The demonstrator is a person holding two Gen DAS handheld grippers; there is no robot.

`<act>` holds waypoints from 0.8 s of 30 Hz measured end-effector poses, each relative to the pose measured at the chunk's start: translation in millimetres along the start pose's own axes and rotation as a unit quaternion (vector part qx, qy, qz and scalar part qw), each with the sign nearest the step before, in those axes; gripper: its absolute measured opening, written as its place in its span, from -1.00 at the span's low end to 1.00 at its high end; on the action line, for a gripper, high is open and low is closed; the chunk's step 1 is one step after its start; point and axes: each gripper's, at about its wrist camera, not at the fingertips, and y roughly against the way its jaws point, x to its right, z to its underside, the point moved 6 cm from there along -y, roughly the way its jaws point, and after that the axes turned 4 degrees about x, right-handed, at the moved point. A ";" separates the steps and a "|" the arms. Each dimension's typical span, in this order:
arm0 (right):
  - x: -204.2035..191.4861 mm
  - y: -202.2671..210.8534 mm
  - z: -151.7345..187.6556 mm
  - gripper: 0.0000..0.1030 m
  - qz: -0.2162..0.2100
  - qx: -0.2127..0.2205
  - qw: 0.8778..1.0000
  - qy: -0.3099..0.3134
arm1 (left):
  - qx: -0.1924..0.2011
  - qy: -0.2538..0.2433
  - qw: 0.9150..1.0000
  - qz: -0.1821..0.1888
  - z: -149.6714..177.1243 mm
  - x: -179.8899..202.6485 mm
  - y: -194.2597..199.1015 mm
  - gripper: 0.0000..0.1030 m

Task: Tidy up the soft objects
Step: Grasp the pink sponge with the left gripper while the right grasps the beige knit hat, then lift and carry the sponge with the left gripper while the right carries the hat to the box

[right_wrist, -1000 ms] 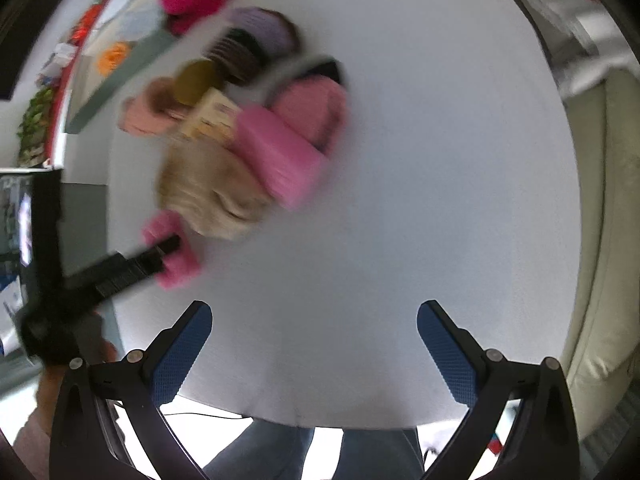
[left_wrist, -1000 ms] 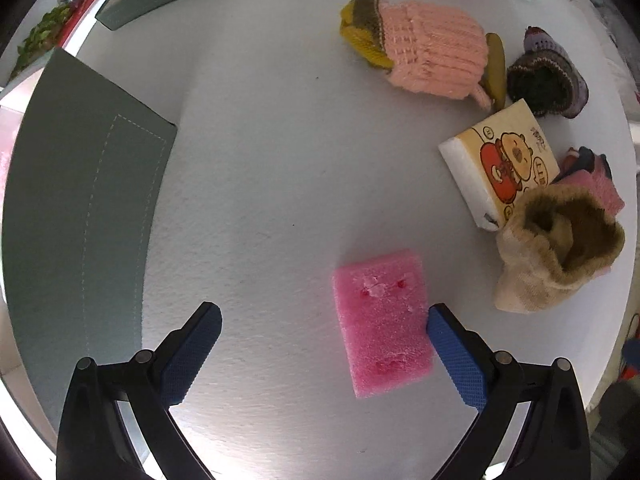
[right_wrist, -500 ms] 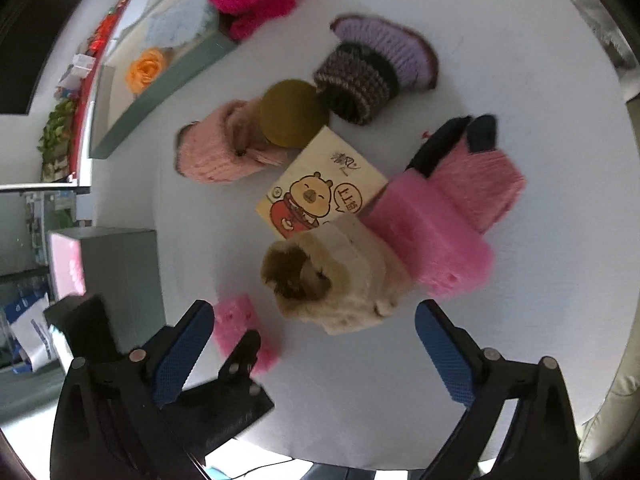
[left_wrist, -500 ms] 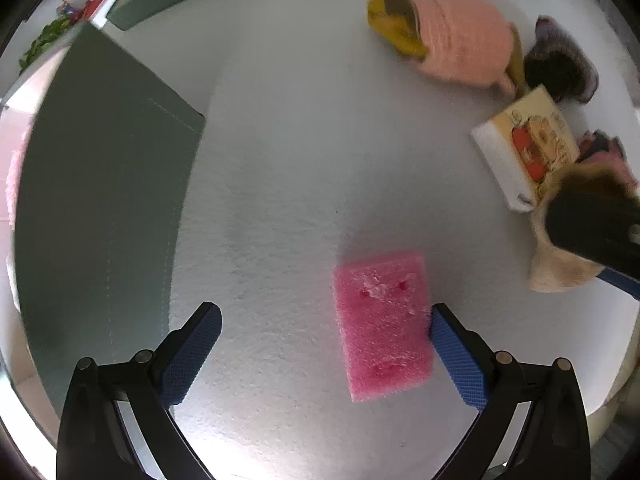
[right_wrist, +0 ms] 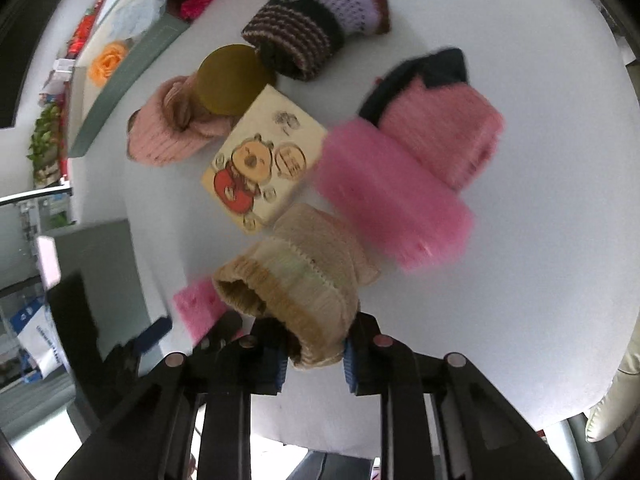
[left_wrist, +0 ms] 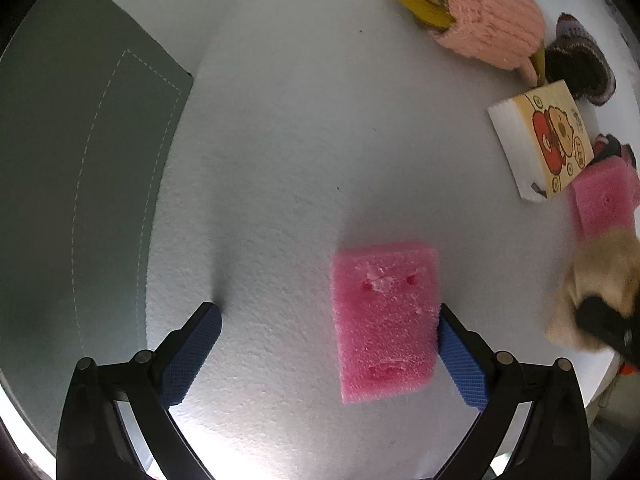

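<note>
A pink foam sponge (left_wrist: 386, 320) lies flat on the white table between the fingers of my left gripper (left_wrist: 328, 354), which is open, its right pad at the sponge's edge. The sponge also shows in the right wrist view (right_wrist: 202, 308). My right gripper (right_wrist: 314, 360) is shut on the rim of a beige knitted hat (right_wrist: 298, 280), which also shows at the right edge of the left wrist view (left_wrist: 596, 292).
A tissue pack with a cartoon print (right_wrist: 262, 164), a second pink sponge (right_wrist: 390, 196) on a pink knitted piece (right_wrist: 444, 128), a peach knitted hat (left_wrist: 486, 20) and a purple striped hat (right_wrist: 316, 20) lie close together. A green mat (left_wrist: 76, 176) is on the left.
My right gripper moved down onto the beige hat and closed on its rim. My left gripper stayed open around the pink sponge and shifted slightly closer.
</note>
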 end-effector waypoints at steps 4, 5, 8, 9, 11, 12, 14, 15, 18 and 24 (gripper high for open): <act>20.2 8.2 20.9 -0.54 -0.017 -0.008 1.000 -0.021 | 0.015 -0.020 1.000 0.010 8.2 12.8 9.2 0.51; 25.3 10.1 26.8 -0.54 -0.017 -0.010 1.000 -0.024 | 0.019 -0.030 0.999 0.011 9.8 18.7 13.6 0.25; 39.1 12.7 37.2 -0.54 -0.013 -0.011 0.999 -0.031 | 0.017 -0.052 0.998 0.010 13.6 26.3 19.7 -0.13; 42.5 13.3 40.4 -0.54 -0.012 -0.011 0.999 -0.036 | 0.016 -0.059 0.998 0.010 15.5 28.4 21.2 -0.13; 47.9 15.6 46.6 -0.54 -0.011 -0.012 0.999 -0.042 | 0.019 -0.075 0.997 0.008 20.6 31.2 25.5 -0.13; 49.4 17.2 49.3 -0.54 -0.010 -0.011 0.999 -0.043 | 0.020 -0.081 0.996 0.008 24.8 31.8 26.3 -0.13; 46.3 18.1 51.4 -0.54 -0.004 -0.008 0.999 -0.035 | 0.021 -0.087 0.996 0.020 29.1 37.3 32.5 -0.13; 45.2 18.6 52.9 -0.54 0.001 -0.005 1.000 -0.029 | 0.022 -0.086 0.996 0.029 32.4 37.0 36.1 -0.13; 39.7 22.0 54.1 -0.54 0.007 0.001 1.000 -0.015 | 0.031 -0.079 0.995 0.060 54.3 36.8 42.9 -0.13; 12.6 22.2 60.6 -0.54 0.006 0.003 1.000 0.004 | 0.046 -0.063 0.992 0.100 70.2 21.2 64.8 -0.13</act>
